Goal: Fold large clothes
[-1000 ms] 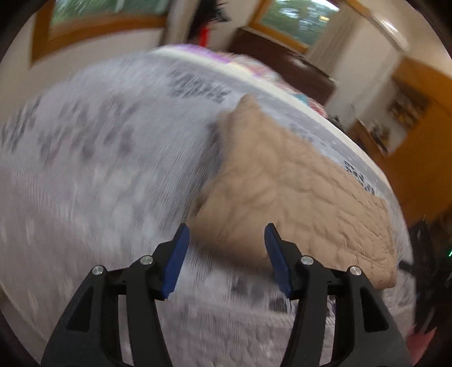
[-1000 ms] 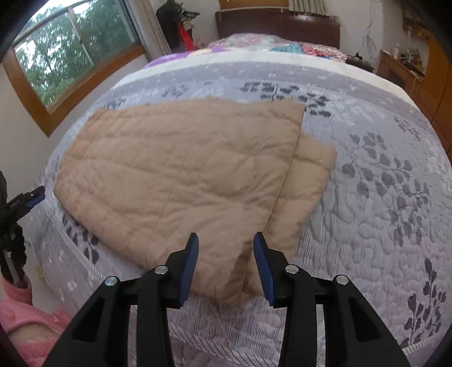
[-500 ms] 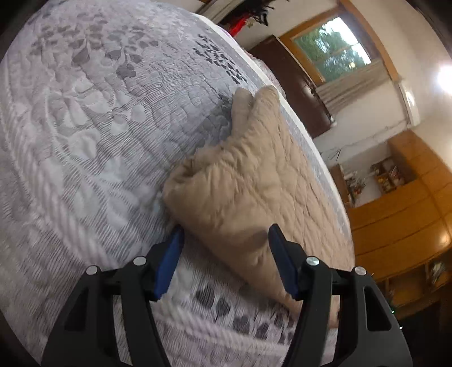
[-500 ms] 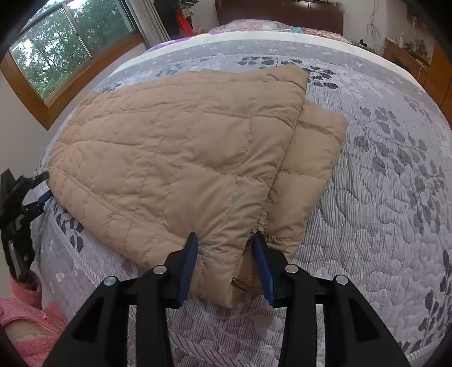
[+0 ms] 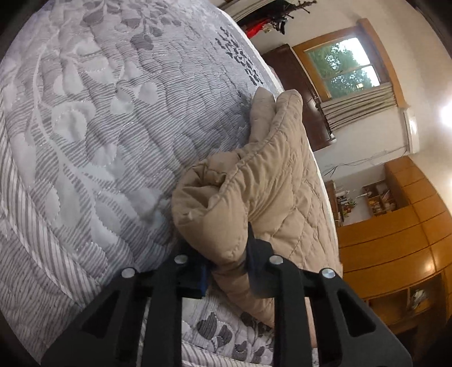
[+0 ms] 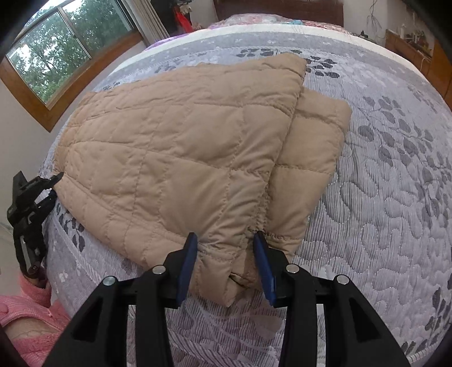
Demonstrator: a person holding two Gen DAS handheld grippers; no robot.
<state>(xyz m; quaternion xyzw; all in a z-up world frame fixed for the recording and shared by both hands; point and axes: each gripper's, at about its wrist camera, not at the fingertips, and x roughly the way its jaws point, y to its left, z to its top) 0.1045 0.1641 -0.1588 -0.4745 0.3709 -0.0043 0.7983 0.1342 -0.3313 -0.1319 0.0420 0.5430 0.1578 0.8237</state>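
Observation:
A tan quilted jacket (image 6: 183,146) lies folded on a grey leaf-patterned bedspread (image 6: 381,211), one sleeve sticking out to the right. My right gripper (image 6: 226,245) straddles the jacket's near corner; the fabric lies between the blue pads without being squeezed. In the left wrist view the jacket (image 5: 268,183) is bunched up at its other near corner. My left gripper (image 5: 226,254) is closing its jaws there, and the fabric is pinched between them. The right wrist view also shows the left gripper (image 6: 31,197), at the jacket's left corner.
The bedspread (image 5: 84,127) stretches wide beyond the jacket. The bed's near edge runs just below both grippers. A dark headboard (image 6: 276,8) and pillows are at the far end. Wooden cabinets (image 5: 395,240) and a window (image 6: 56,50) flank the bed. A pink sleeve (image 6: 22,324) shows low left.
My left gripper has dropped and rolled to the jacket's corner, and its jaws have narrowed onto the fabric. My right gripper has come down so that the near corner lies between its pads.

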